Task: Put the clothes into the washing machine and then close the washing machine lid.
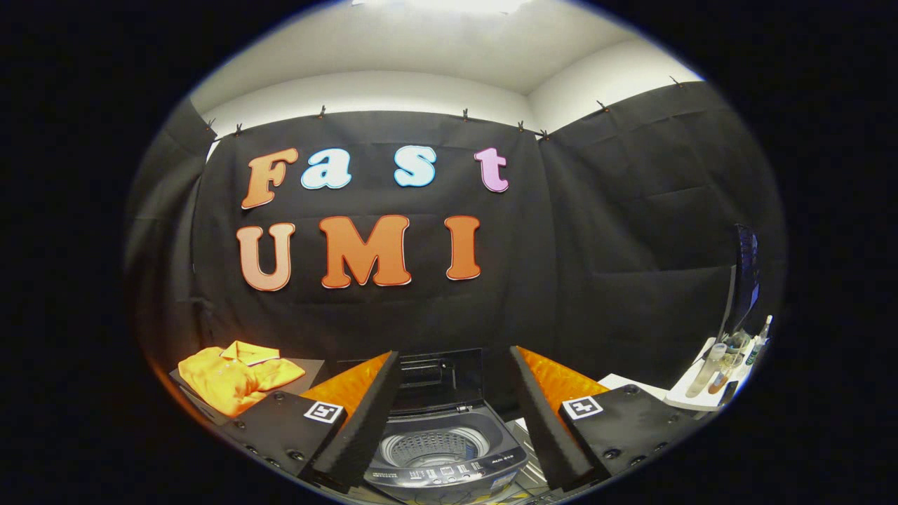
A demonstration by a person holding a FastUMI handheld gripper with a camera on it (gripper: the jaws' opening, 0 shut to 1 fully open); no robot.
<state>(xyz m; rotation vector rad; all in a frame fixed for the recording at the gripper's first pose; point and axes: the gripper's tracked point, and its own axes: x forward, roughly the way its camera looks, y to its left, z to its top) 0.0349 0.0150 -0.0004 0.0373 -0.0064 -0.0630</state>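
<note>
A small top-loading washing machine (449,459) stands just ahead of me, seen between my two fingers, with its lid (438,379) raised upright at the back and its drum (433,447) open. An orange collared shirt (235,379) lies crumpled on a dark surface (305,366) to the left, beyond my left finger. My gripper (449,459) is open wide, with nothing between the fingers, and it hangs a short way in front of the machine.
A white rack (708,393) holding tubes and bottles stands off to the right, with a dark monitor (744,280) behind it. A white surface (631,384) shows beside the right finger. Black cloth walls close in the back and sides.
</note>
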